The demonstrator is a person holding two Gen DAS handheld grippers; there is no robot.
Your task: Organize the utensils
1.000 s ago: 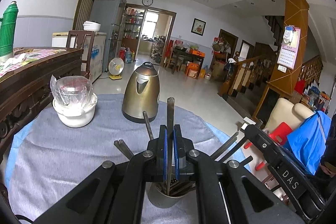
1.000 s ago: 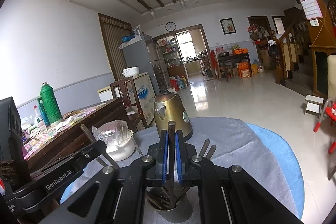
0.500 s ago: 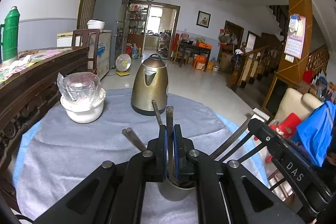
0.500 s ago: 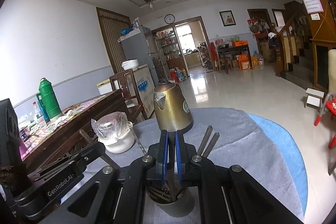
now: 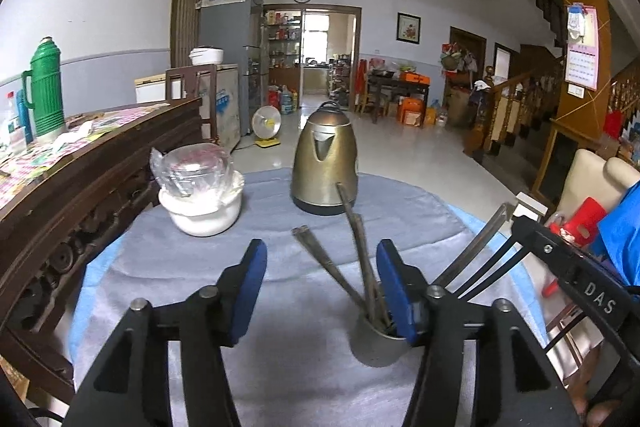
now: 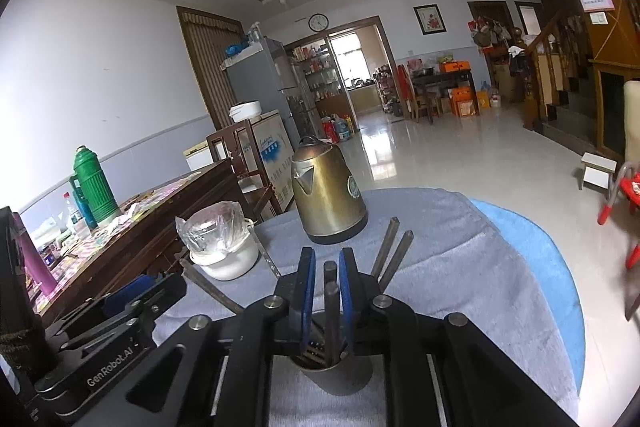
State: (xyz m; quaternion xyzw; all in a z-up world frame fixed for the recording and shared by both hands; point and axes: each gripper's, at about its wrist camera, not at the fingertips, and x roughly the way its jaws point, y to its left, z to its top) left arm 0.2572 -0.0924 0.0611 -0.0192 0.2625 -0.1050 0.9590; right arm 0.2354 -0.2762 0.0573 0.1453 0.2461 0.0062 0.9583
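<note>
Broadly, the table (image 5: 208, 267), draped in a grey cloth, carries a brass kettle (image 5: 325, 167), a white pot (image 5: 202, 213) with a plastic bag on top, and, nearest, a small metal cup (image 5: 376, 345) bristling with chopsticks (image 5: 362, 259) that lean out in several directions. Both tongs sit right over that cup. The left tongs (image 5: 322, 293) have just been opening and now stand wide with nothing pressed between the pads; the sticks they framed rest loose in the cup. The right tongs (image 6: 325, 301) are narrow and have just begun to part, with two dark sticks (image 6: 330, 291) upright between the blue pads; whether the pads still pinch them I cannot tell. By my reading, the step is dropping sticks into the cup. Next, the right tongs should spread fully, then lift clear without tipping the cup.
</note>
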